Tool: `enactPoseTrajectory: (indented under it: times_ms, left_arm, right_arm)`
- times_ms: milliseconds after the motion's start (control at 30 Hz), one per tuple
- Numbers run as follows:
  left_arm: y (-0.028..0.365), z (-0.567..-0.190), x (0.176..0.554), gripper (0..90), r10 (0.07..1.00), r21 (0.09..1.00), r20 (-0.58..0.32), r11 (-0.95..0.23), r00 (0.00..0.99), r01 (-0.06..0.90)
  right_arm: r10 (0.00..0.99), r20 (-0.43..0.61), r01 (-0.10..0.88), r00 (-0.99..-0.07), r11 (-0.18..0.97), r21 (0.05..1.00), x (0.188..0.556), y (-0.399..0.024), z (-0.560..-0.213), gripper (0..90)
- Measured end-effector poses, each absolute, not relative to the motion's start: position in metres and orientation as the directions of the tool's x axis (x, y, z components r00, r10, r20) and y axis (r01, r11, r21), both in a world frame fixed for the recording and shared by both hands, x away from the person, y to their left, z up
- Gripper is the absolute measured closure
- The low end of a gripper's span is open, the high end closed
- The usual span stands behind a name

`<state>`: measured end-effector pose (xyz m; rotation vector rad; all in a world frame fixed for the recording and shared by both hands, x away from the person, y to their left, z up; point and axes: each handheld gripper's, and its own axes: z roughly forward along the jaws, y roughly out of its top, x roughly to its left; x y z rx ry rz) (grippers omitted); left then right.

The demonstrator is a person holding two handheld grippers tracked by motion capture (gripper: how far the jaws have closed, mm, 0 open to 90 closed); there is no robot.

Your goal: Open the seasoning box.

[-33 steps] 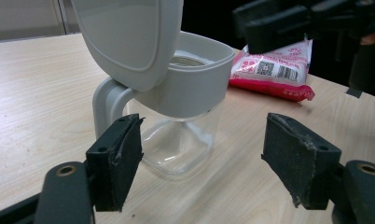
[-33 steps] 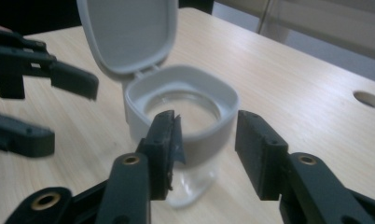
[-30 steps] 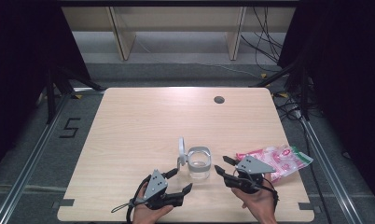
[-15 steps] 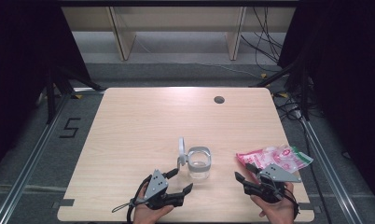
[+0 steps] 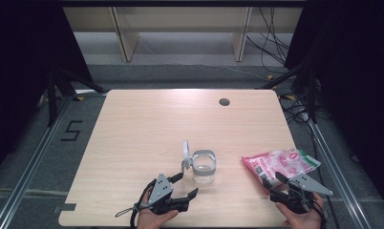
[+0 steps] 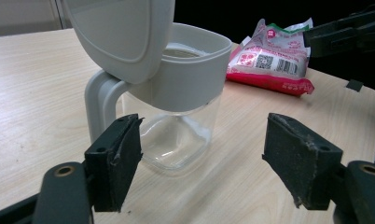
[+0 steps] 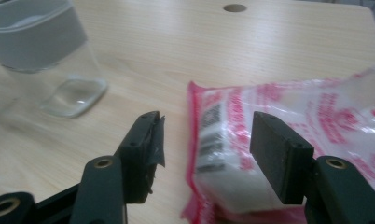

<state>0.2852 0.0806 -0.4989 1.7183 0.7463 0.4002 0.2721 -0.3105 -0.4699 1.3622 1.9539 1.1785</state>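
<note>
Wooden desk (image 5: 147,129) sits in a dark room w/ black curtains at the sides, grey floor, cables at right, pale shelf legs at the back; small round hole (image 5: 224,101) near the far edge. Clear glass jar (image 5: 203,167) w/ grey collar stands near the front middle, hinged lid (image 6: 122,37) flipped up, so opening looks done. Pink snack packet (image 5: 278,163) lies flat at front right, unopened as far as I can tell; grabbing it and prob. filling the jar remains. Right tool (image 7: 204,144) has just been opening, released, jaws straddling the packet's near end w/o pinching. Left tool (image 6: 202,161) released too, jaws spread just before the jar, not touching.
</note>
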Motion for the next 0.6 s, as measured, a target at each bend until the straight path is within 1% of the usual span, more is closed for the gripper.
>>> enactPoseTrajectory:
  times_ms: [33, 67, 100, 133, 167, 200, 233, 267, 300, 333, 367, 433, 467, 500, 533, 567, 600]
  left_arm:
    - [0.081, -0.498, 0.285, 26.8, 0.664, 0.954, -0.113, -0.137, 0.739, 0.268]
    - [0.081, -0.499, 0.285, 26.8, 0.666, 0.953, -0.117, -0.133, 0.737, 0.272]
    - [0.081, -0.499, 0.285, 26.8, 0.667, 0.953, -0.117, -0.133, 0.736, 0.272]
    - [0.081, -0.498, 0.286, 26.8, 0.659, 0.955, -0.097, -0.149, 0.746, 0.256]
    - [0.081, -0.499, 0.286, 26.8, 0.655, 0.957, -0.102, -0.141, 0.749, 0.253]
    - [0.082, -0.498, 0.287, 26.8, 0.653, 0.958, -0.096, -0.144, 0.751, 0.247]
    - [0.082, -0.498, 0.287, 26.8, 0.654, 0.959, -0.094, -0.144, 0.751, 0.245]
    - [0.082, -0.498, 0.287, 26.8, 0.652, 0.960, -0.095, -0.139, 0.752, 0.241]
    - [0.082, -0.499, 0.287, 26.8, 0.654, 0.959, -0.093, -0.145, 0.751, 0.245]
    - [0.082, -0.498, 0.286, 26.8, 0.658, 0.956, -0.091, -0.153, 0.748, 0.251]
    - [0.082, -0.498, 0.286, 26.8, 0.658, 0.955, -0.103, -0.145, 0.746, 0.259]
    - [0.081, -0.499, 0.286, 26.8, 0.663, 0.953, -0.118, -0.133, 0.739, 0.272]
    - [0.081, -0.499, 0.286, 26.8, 0.662, 0.953, -0.118, -0.132, 0.740, 0.271]
    - [0.081, -0.499, 0.287, 26.8, 0.657, 0.955, -0.092, -0.154, 0.748, 0.252]
    - [0.081, -0.499, 0.286, 26.8, 0.659, 0.953, -0.102, -0.150, 0.745, 0.262]
    - [0.081, -0.500, 0.288, 26.8, 0.647, 0.957, -0.094, -0.150, 0.757, 0.247]
    - [0.080, -0.500, 0.287, 26.8, 0.650, 0.957, -0.093, -0.151, 0.754, 0.248]
  right_arm:
    - [0.915, 0.066, 0.486, -0.399, 0.150, 0.861, 0.273, -0.315, -0.471, 43.1]
    - [0.923, 0.061, 0.478, -0.380, 0.139, 0.868, 0.273, -0.317, -0.473, 42.9]
    - [0.928, 0.070, 0.487, -0.365, 0.126, 0.865, 0.271, -0.319, -0.473, 42.9]
    - [0.934, 0.088, 0.503, -0.346, 0.106, 0.858, 0.269, -0.319, -0.473, 42.5]
    - [0.934, 0.057, 0.482, -0.353, 0.129, 0.866, 0.269, -0.325, -0.473, 42.3]
    - [0.940, 0.086, 0.512, -0.331, 0.102, 0.853, 0.266, -0.325, -0.472, 42.2]
    - [0.944, 0.098, 0.519, -0.314, 0.084, 0.850, 0.265, -0.326, -0.472, 41.9]
    - [0.944, 0.069, 0.492, -0.322, 0.105, 0.864, 0.266, -0.331, -0.475, 41.8]
    - [0.949, 0.093, 0.513, -0.301, 0.079, 0.855, 0.263, -0.331, -0.475, 41.8]
    - [0.954, 0.086, 0.506, -0.288, 0.076, 0.859, 0.263, -0.334, -0.476, 41.7]
    - [0.954, 0.065, 0.507, -0.293, 0.097, 0.856, 0.263, -0.338, -0.476, 41.2]
    - [0.961, 0.098, 0.525, -0.260, 0.055, 0.849, 0.261, -0.339, -0.476, 40.8]
    - [0.960, 0.087, 0.516, -0.264, 0.064, 0.854, 0.261, -0.342, -0.477, 40.2]
    - [0.964, 0.122, 0.527, -0.237, 0.022, 0.849, 0.259, -0.341, -0.478, 39.9]
    - [0.965, 0.111, 0.515, -0.237, 0.028, 0.856, 0.260, -0.343, -0.479, 39.2]
    - [0.967, 0.094, 0.505, -0.238, 0.041, 0.862, 0.261, -0.346, -0.479, 38.3]
    - [0.968, 0.107, 0.515, -0.225, 0.025, 0.857, 0.261, -0.345, -0.479, 37.4]
